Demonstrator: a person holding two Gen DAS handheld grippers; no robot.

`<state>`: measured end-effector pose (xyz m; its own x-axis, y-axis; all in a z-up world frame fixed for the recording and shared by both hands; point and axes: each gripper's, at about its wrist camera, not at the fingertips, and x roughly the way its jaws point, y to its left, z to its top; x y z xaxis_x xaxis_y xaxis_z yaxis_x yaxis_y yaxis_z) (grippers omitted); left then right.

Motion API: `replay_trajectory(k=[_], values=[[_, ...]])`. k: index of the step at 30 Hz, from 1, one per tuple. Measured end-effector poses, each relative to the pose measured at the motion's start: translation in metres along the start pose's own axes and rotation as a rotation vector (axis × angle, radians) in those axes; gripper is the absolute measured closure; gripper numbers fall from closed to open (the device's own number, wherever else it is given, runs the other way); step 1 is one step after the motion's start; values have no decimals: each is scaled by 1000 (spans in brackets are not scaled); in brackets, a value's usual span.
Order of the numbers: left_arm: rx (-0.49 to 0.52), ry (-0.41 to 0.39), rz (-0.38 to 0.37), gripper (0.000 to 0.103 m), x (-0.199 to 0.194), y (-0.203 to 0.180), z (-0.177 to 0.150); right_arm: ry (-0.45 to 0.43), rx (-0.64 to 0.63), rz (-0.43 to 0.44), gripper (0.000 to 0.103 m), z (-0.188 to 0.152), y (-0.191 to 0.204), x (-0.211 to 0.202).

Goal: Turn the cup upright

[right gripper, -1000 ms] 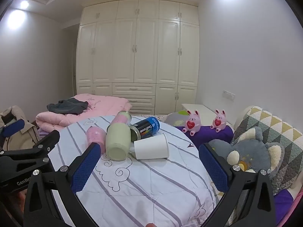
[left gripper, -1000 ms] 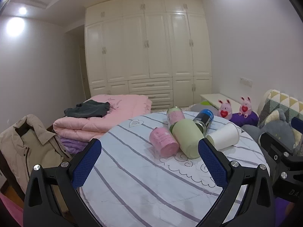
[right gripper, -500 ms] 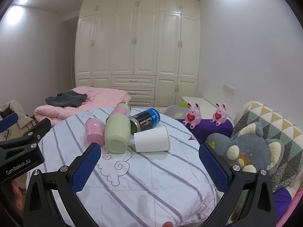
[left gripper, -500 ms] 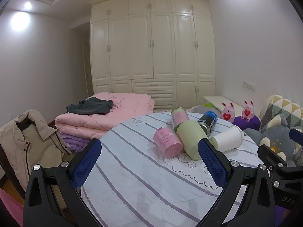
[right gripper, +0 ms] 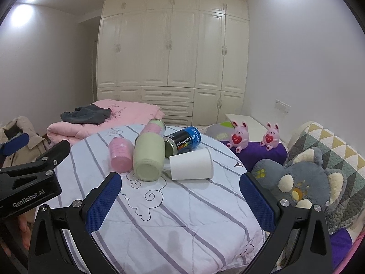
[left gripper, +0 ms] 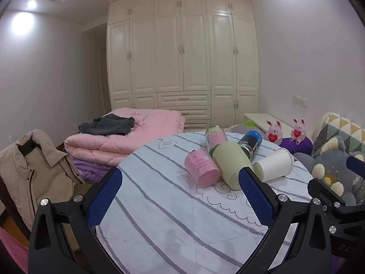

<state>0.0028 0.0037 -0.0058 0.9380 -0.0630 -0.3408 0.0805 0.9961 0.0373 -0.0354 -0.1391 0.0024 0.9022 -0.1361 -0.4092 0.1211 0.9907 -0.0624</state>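
Both grippers hovering, jaws wide, holding nothing.
White cup (right gripper: pixel 191 164) lying near table's (right gripper: pixel 187 217) far edge; nudging risks rolling it.

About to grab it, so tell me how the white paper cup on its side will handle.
The white paper cup looks thin-walled, so it probably crushes under a hard squeeze. Lying on its side on the striped cloth, it likely rolls in a curve if nudged. Probably very light.
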Motion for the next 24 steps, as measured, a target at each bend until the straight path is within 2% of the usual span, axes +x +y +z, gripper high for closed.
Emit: replay_trajectory(k=[11,24], values=[[15,4,2,0,0,-1,-2,-2,27,-7,0,1,-3,-1],[30,26,9,0,4,-2,9,45,50,11,0,10,-7,8]])
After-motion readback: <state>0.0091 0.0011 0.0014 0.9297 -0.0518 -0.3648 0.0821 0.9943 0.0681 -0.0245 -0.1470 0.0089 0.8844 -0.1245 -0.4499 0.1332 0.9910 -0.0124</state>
